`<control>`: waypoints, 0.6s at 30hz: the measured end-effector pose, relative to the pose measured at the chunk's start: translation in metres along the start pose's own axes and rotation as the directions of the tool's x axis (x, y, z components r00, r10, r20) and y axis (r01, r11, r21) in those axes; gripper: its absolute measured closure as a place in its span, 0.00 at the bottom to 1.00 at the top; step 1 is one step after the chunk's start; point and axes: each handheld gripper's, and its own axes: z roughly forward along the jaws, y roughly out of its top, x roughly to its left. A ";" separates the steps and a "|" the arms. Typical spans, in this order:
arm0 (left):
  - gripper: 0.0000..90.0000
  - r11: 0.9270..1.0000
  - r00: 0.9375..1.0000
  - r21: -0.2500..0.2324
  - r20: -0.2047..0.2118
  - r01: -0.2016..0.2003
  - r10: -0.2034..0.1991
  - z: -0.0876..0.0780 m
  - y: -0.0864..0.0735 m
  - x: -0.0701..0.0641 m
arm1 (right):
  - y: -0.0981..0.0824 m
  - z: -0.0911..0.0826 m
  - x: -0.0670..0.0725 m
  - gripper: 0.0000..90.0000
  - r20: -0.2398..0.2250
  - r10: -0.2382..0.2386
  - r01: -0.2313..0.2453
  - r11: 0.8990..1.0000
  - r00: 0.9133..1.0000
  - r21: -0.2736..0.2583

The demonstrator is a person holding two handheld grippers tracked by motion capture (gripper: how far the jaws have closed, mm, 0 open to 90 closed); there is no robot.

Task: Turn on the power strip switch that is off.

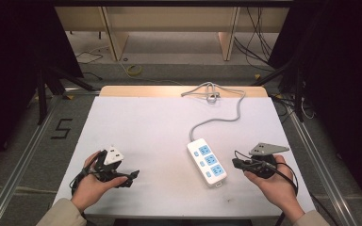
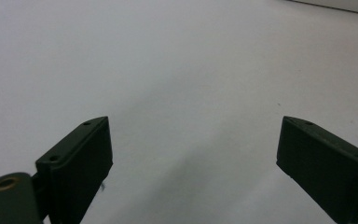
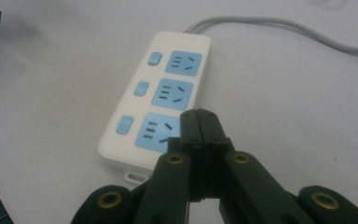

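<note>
The right hand-held gripper [image 1: 238, 163] sits in the person's right hand [image 1: 271, 184] at the near right of the tabletop [image 1: 146, 127], its jaws pointing left toward the power strip [image 1: 206, 161]. In the right gripper view its two black jaws are pressed flat together with nothing between them, and their tips hang just over the near end of the strip, in front of the nearest socket. Whether they touch the strip cannot be told. A grey three-cornered plate [image 1: 267, 149] stands on top of this hand-held gripper.

The left hand-held gripper [image 1: 133, 175] rests in the left hand [image 1: 92, 184] at the near left of the tabletop, well apart from the strip. In the left gripper view its jaws stand wide apart, holding nothing, with bare white surface between and beyond them. A white block [image 1: 112, 154] sits on top of it.

The power strip is white, with three pale blue sockets [image 3: 173, 93] in a row, each with a small blue switch [image 3: 142, 88] beside it. It lies flat on the white tabletop, right of centre, angled from far left to near right. Its grey cable [image 1: 226, 115] runs from the far end to the far edge, where it lies in a loose bundle [image 1: 210, 93]
</note>
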 end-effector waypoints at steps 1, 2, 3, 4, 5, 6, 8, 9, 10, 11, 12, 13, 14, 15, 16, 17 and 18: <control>0.11 1.000 1.000 -0.003 -0.001 0.003 -0.003 0.000 0.000 0.000 | 0.000 0.000 0.000 1.00 0.000 0.000 0.000 1.000 1.000 0.000; 0.11 1.000 1.000 -0.001 0.000 0.000 0.000 0.000 0.000 0.000 | 0.000 0.000 0.000 1.00 0.000 0.000 0.000 1.000 1.000 0.000; 0.11 1.000 1.000 0.000 0.000 -0.001 0.001 0.000 0.000 0.000 | 0.001 0.001 0.000 1.00 0.001 -0.001 0.001 1.000 1.000 0.002; 0.11 1.000 1.000 0.000 0.000 -0.001 0.001 0.000 0.000 0.000 | 0.002 0.001 0.001 1.00 0.000 0.000 0.000 1.000 1.000 0.003; 0.11 1.000 1.000 -0.001 0.000 0.002 -0.002 0.000 0.000 0.000 | 0.002 0.002 0.001 1.00 0.001 -0.002 0.002 1.000 1.000 0.004; 0.11 1.000 1.000 -0.001 0.000 0.002 -0.002 0.000 0.000 0.000 | 0.002 0.002 0.001 1.00 0.001 -0.003 0.003 1.000 1.000 0.005; 0.11 1.000 1.000 -0.002 -0.001 0.002 -0.002 0.000 0.000 0.000 | 0.003 0.002 0.001 1.00 0.002 -0.003 0.003 1.000 1.000 0.005; 0.11 1.000 1.000 -0.003 0.000 0.003 -0.003 0.000 0.000 0.000 | 0.004 0.002 0.002 1.00 0.002 -0.001 0.001 1.000 1.000 0.006; 0.11 1.000 1.000 -0.003 0.000 0.003 -0.003 0.000 0.000 0.000 | 0.004 0.002 0.002 1.00 0.002 -0.001 0.001 1.000 1.000 0.006; 0.11 1.000 1.000 -0.001 0.000 0.000 0.000 0.000 0.000 0.000 | 0.004 0.003 0.002 1.00 0.004 -0.002 0.002 1.000 1.000 0.008; 0.11 1.000 1.000 -0.001 0.000 0.000 0.000 0.000 0.000 -0.001 | 0.005 0.003 0.002 1.00 0.002 -0.003 0.003 1.000 1.000 0.008; 0.11 1.000 1.000 -0.001 0.000 0.000 0.000 0.000 0.000 -0.001 | 0.005 0.003 0.003 1.00 0.002 -0.003 0.003 1.000 1.000 0.009; 0.11 1.000 1.000 -0.001 0.000 -0.001 0.001 0.000 0.000 -0.001 | 0.006 0.003 0.003 1.00 0.003 -0.005 0.005 1.000 1.000 0.010; 0.11 1.000 1.000 -0.001 0.000 0.000 0.000 0.000 0.000 -0.001 | 0.006 0.004 0.003 1.00 0.004 -0.004 0.004 1.000 1.000 0.009; 0.11 1.000 1.000 -0.001 0.000 0.001 -0.001 0.000 0.000 0.000 | 0.006 0.004 0.003 1.00 0.004 -0.004 0.004 1.000 1.000 0.009; 0.11 1.000 1.000 -0.001 0.000 0.001 -0.001 0.000 0.000 0.000 | 0.006 0.004 0.003 1.00 0.004 -0.007 0.007 1.000 1.000 0.008; 0.11 1.000 1.000 -0.001 0.000 0.000 0.000 0.000 0.000 0.000 | 0.007 0.004 0.003 1.00 0.002 -0.005 0.004 1.000 1.000 0.009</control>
